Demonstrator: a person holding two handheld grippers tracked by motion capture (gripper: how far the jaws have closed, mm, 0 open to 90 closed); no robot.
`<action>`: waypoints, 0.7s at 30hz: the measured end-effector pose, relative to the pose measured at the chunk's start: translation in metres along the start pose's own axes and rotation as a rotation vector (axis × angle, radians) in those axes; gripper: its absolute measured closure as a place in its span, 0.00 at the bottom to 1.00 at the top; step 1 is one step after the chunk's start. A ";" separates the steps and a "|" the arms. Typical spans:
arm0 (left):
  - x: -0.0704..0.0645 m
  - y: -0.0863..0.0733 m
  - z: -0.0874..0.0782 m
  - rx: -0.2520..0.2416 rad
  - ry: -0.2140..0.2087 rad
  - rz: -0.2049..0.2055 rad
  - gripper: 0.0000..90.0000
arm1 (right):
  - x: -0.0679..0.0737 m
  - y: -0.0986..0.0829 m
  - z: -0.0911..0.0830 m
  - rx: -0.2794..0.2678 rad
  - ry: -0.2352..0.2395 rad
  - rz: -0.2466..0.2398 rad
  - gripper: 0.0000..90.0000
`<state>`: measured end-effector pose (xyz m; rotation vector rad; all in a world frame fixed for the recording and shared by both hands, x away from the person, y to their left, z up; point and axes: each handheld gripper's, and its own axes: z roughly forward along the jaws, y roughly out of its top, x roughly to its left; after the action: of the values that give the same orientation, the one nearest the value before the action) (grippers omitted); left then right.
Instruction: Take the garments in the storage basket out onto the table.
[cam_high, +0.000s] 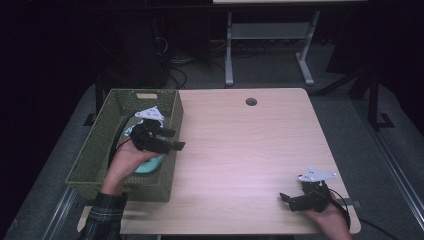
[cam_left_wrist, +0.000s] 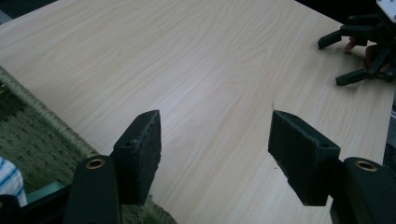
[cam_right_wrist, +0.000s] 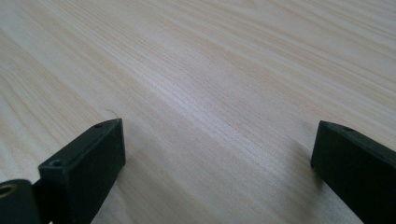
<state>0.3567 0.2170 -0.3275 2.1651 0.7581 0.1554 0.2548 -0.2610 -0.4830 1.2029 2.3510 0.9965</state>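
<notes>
The left tool (cam_high: 174, 139) hung over the right rim of the green woven basket (cam_high: 95, 150) at the left edge of the bench (cam_high: 240, 165), its jaws set wide apart with nothing between them. In the left gripper view they pointed out over bare wood, the basket's rim passing beneath the left jaw. Inside the basket, below the left hand (cam_high: 131, 156), lay a pale teal item (cam_high: 150, 166), and a piece of white cloth with blue stripes (cam_left_wrist: 10, 181) showed at the corner of the left gripper view; what exactly either was I could not tell. These looked like the things in hand, resting in the basket and held by neither tool.

The right tool (cam_high: 290, 200) rested low near the front right corner of the bench, well apart from the basket, jaws likewise wide open and empty over plain wood grain.

Judged from this, the step was either a reach back into the basket or a withdrawal from it. To do it well, the left tool would need to clear the woven wall before dropping, as the rim sat just under one jaw and could snag it. Going down onto the teal item, the jaws should straddle its narrower side and close only once both pads had surface to bear on. The trailing cable should be kept off the rim.
</notes>
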 end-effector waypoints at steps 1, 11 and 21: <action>0.001 -0.001 -0.001 -0.001 0.002 -0.002 0.38 | 0.000 0.000 0.000 0.000 0.001 0.000 0.03; 0.012 -0.009 -0.016 -0.002 0.039 -0.015 0.40 | 0.000 0.000 0.000 0.001 0.002 -0.001 0.03; 0.029 -0.022 -0.036 -0.014 0.082 -0.045 0.43 | 0.000 0.000 0.000 0.000 0.003 -0.001 0.03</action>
<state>0.3569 0.2679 -0.3239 2.1374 0.8496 0.2270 0.2546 -0.2609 -0.4829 1.2013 2.3537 0.9979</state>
